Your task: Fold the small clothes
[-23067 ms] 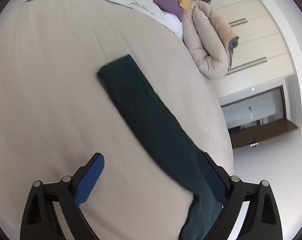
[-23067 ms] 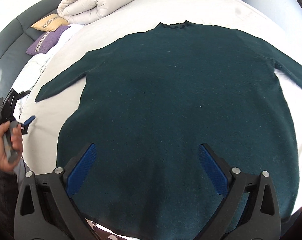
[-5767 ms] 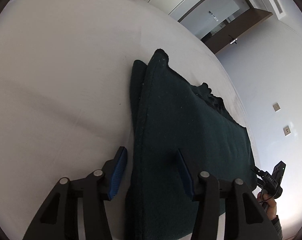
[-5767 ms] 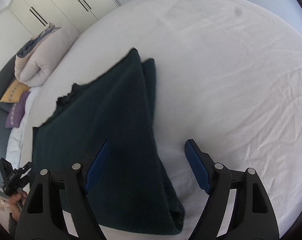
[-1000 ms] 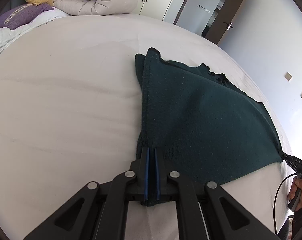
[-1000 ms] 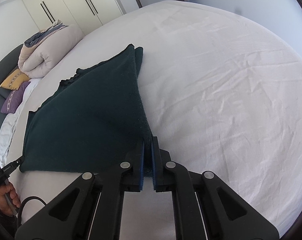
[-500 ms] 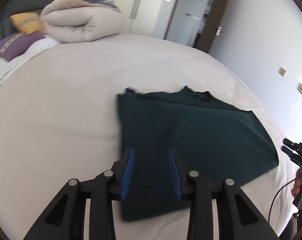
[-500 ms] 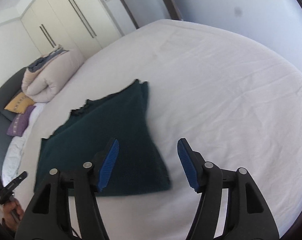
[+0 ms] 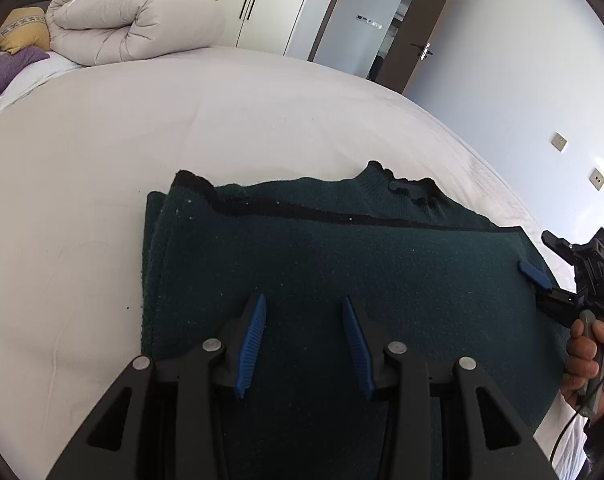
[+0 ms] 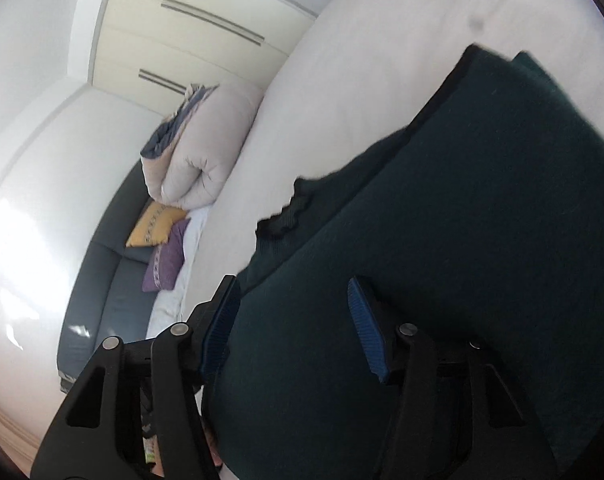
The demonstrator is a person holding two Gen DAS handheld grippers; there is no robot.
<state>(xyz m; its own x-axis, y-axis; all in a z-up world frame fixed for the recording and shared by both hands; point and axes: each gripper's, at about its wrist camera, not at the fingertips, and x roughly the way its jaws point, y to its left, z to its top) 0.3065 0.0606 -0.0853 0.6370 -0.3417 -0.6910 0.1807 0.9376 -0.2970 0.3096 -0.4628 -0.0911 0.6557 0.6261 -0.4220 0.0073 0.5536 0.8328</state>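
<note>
Though folded, dark-green sweater (image 9: 342, 256) (layered)

Right gripper (image 10: 291, 312) with blue-padded jaws parted over a folded dark green knit sweater (image 10: 482, 220), pale bedsheet (image 10: 342, 92) beyond, rolled beige duvet (image 10: 205, 148) far left, yellow and purple cushions (image 10: 159, 240) beside it.

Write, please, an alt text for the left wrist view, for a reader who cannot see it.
A dark green sweater, folded in half, lies on a white bed, with the open left gripper over its near edge. At the right edge a hand holds the right gripper by the sweater's side; a rolled beige duvet lies behind.
</note>
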